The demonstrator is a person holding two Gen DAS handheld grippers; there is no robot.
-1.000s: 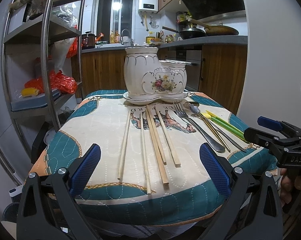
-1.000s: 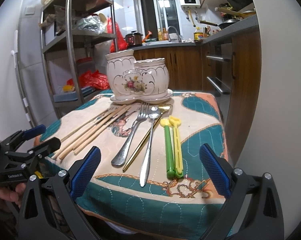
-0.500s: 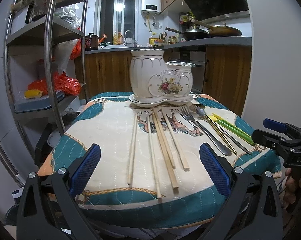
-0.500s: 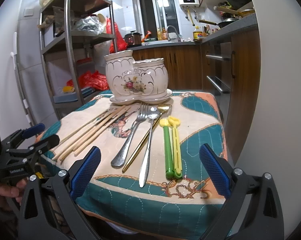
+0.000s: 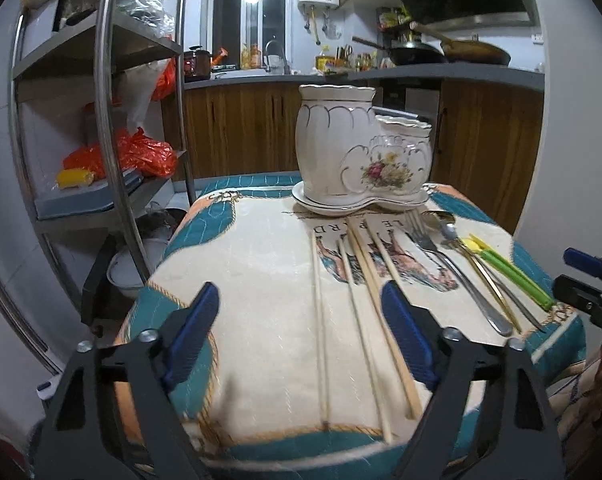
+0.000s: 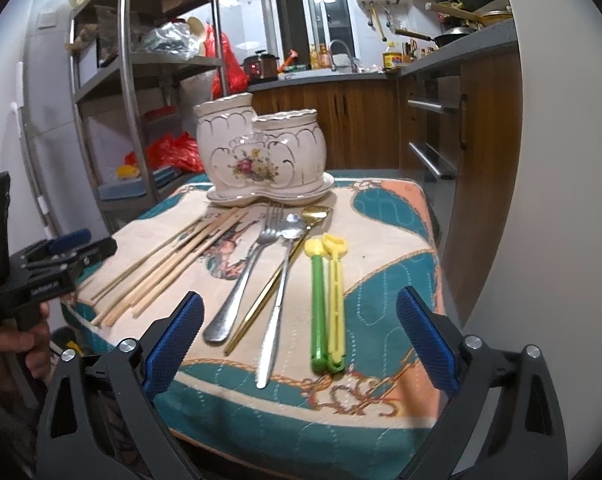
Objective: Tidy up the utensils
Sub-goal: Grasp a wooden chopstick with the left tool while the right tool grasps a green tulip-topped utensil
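Observation:
A white ceramic utensil holder with two cups stands on its saucer at the far side of the cloth-covered table; it also shows in the right wrist view. Several wooden chopsticks lie in front of it. To their right lie a fork, a gold spoon, a silver spoon and green and yellow plastic utensils. My left gripper is open over the near ends of the chopsticks. My right gripper is open above the near ends of the cutlery.
A metal shelf rack with red bags stands left of the table. Wooden kitchen cabinets and a white wall lie to the right. The table edge is close below the grippers.
My left gripper has moved forward and left over the table, so the chopsticks now sit between its fingers. The right gripper has stayed nearly still.

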